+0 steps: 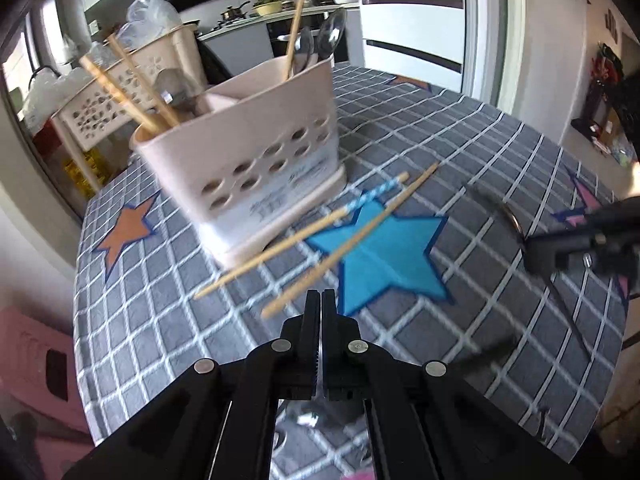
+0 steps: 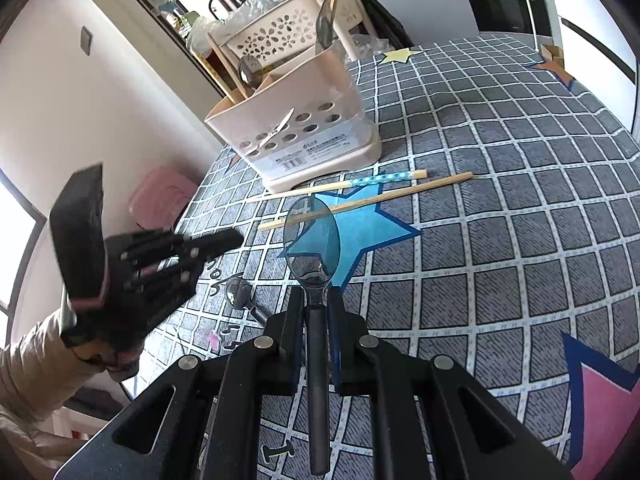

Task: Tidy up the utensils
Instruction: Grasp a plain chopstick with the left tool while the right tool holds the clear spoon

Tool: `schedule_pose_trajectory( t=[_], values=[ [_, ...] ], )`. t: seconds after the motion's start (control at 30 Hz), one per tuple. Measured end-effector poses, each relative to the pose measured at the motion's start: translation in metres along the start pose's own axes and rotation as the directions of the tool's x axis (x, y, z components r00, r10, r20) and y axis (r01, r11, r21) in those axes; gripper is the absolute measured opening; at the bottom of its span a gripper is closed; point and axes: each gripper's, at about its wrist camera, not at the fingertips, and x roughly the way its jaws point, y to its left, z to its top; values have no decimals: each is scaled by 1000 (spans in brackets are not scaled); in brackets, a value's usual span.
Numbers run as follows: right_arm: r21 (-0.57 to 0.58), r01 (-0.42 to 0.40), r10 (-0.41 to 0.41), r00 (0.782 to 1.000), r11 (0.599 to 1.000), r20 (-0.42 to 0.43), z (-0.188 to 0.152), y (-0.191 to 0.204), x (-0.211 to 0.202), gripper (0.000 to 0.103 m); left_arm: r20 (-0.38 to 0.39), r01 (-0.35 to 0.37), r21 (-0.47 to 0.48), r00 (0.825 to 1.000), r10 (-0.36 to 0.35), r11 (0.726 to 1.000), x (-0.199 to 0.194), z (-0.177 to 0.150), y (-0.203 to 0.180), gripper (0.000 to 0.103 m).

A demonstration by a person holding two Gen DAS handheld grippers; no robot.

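Observation:
A beige utensil holder stands on the checked tablecloth, with chopsticks and spoons in it. Two loose chopsticks lie in front of it: one with a blue dotted end and a plain one. My left gripper is shut and empty just above the cloth, near the plain chopstick's tip; it also shows in the right wrist view. My right gripper is shut on a dark translucent spoon, bowl pointing forward. Another dark spoon lies on the cloth at its left.
A blue star is printed on the tablecloth. A beige perforated basket rack stands behind the holder. A pink stool is below the table's left edge. The right gripper shows blurred at the right in the left wrist view.

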Motion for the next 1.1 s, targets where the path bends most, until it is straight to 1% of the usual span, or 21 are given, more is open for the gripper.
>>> schedule_pose_trajectory(
  t=[0.03,0.07,0.1,0.13,0.17,0.27,0.33,0.37,0.43,0.53,0.6,0.67,0.7,0.77,0.8,0.83,0.87,0.9,1.0,1.07,1.1],
  values=[
    [7,-1,1,1000,1000,4,-1,-2,-2,12,7,7,16,1000,-8,1000,3,5,-3,36],
    [14,0,0,1000,1000,10,-1,-4,-5,12,6,9,32,1000,-9,999,7,8,-7,48],
    [19,2,-2,1000,1000,14,-2,-7,-7,12,-9,10,55,1000,-9,998,13,13,-11,98],
    [27,3,-4,1000,1000,20,-3,-10,-10,12,-17,1,78,1000,0,997,18,16,-16,103],
    [33,4,-5,1000,999,24,-4,-12,-12,12,11,-15,118,1000,14,993,20,20,-23,103],
    [58,4,-6,999,998,39,-7,-22,-20,12,18,-21,231,1000,17,973,29,30,-44,103],
    [71,4,-7,999,997,44,-8,-27,-24,12,-23,6,272,1000,0,962,45,42,-50,103],
    [78,4,-8,999,997,48,-9,-30,-26,12,-50,24,284,999,-10,958,54,48,-52,101],
    [95,2,-7,998,995,57,-11,-35,-29,12,-101,67,301,994,-39,951,70,57,-54,84],
    [114,-7,-2,997,993,75,-14,-41,-33,12,-151,96,330,987,-48,939,87,64,-58,83],
    [119,-13,3,997,993,82,-14,-43,-36,12,-184,137,325,980,-79,936,91,69,-59,80],
    [120,-18,7,996,993,87,-14,-46,-37,12,-237,188,300,964,-118,935,96,76,-58,77],
    [121,-19,8,996,992,89,-14,-47,-37,12,-259,211,281,956,-138,936,99,79,-57,73],
    [124,-24,12,995,992,95,-14,-49,-38,12,-311,265,221,931,-189,939,103,84,-54,65],
    [127,-27,14,995,991,98,-13,-50,-38,12,-331,284,199,920,-209,938,106,85,-53,59],
    [130,-31,18,995,991,101,-13,-50,-38,12,-346,309,180,908,-234,934,107,87,-52,46],
    [130,-32,19,994,991,104,-13,-49,-38,12,-356,315,177,904,-238,932,106,87,-54,43],
    [128,-30,17,994,991,105,-13,-49,-38,12,-357,302,196,908,-218,933,105,86,-59,38],
    [128,-14,1,994,992,105,-14,-46,-40,12,-320,235,219,934,-158,947,98,80,-67,38],
    [132,9,-23,994,991,104,-14,-46,-41,12,-252,223,173,952,-176,959,82,73,-64,38],
    [134,11,-25,994,991,107,-14,-46,-42,12,-224,221,142,957,-186,965,76,71,-60,38]
  ],
)
